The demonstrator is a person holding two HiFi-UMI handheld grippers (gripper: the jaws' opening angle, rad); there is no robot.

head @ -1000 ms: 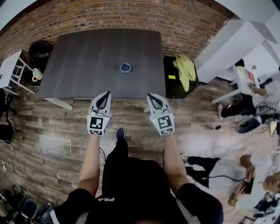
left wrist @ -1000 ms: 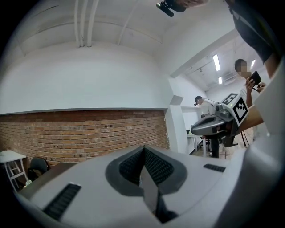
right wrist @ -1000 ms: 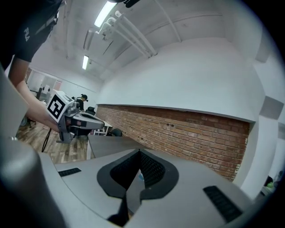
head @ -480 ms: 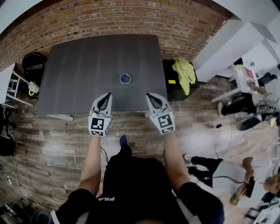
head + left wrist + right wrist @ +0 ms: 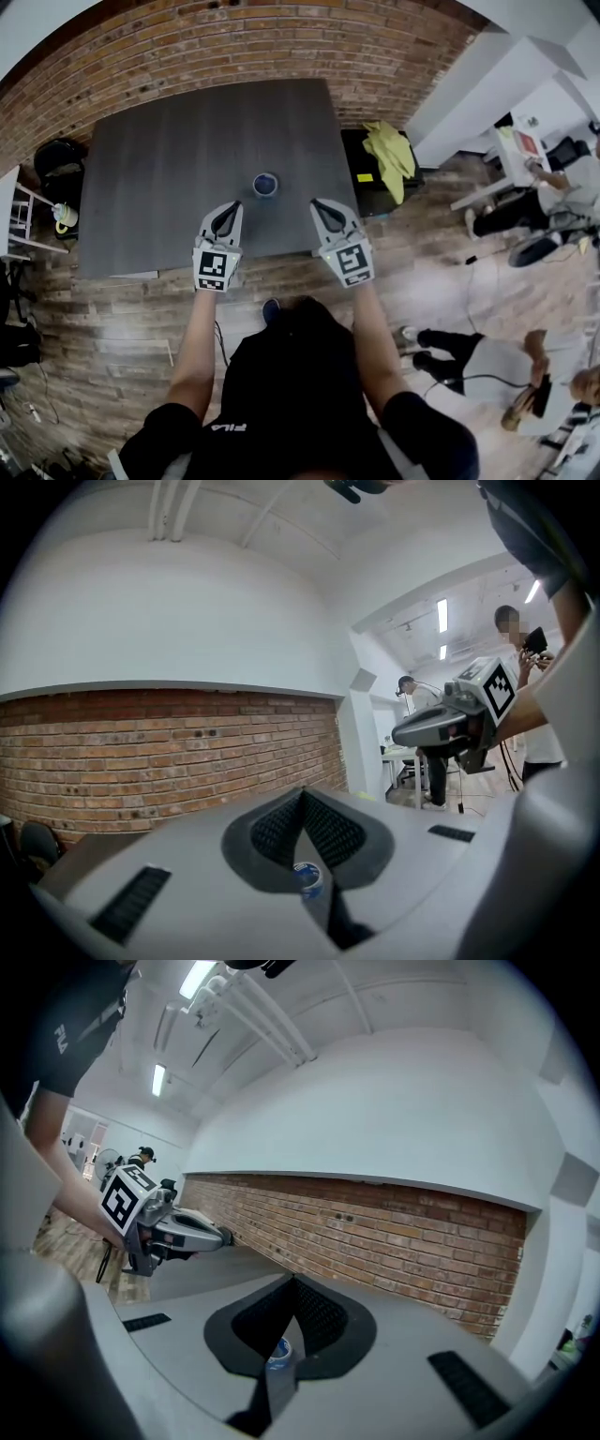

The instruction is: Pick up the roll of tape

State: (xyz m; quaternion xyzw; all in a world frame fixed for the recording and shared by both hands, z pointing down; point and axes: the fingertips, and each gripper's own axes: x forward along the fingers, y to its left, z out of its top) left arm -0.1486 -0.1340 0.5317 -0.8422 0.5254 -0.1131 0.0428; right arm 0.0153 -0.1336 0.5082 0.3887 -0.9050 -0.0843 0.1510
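Note:
The blue roll of tape (image 5: 265, 184) lies flat on the dark grey table (image 5: 169, 159), near the middle of its front half. My left gripper (image 5: 233, 203) and right gripper (image 5: 315, 202) hang side by side over the table's near edge, both pointing at the roll and short of it. Each has its jaws shut with nothing in them. The left gripper view shows the tape (image 5: 308, 878) low behind the closed left gripper (image 5: 302, 791). The right gripper view shows the tape (image 5: 279, 1352) the same way behind the right gripper (image 5: 293, 1281).
A brick wall (image 5: 234, 47) runs behind the table. A black box with a yellow cloth (image 5: 392, 150) stands at the table's right end. A black chair (image 5: 58, 155) stands at the left end. People (image 5: 562, 192) sit at white desks on the right.
Both grippers have moved forward together from over the wooden floor to the table's near edge. The tape now sits closer to their tips. Jaws stay shut.

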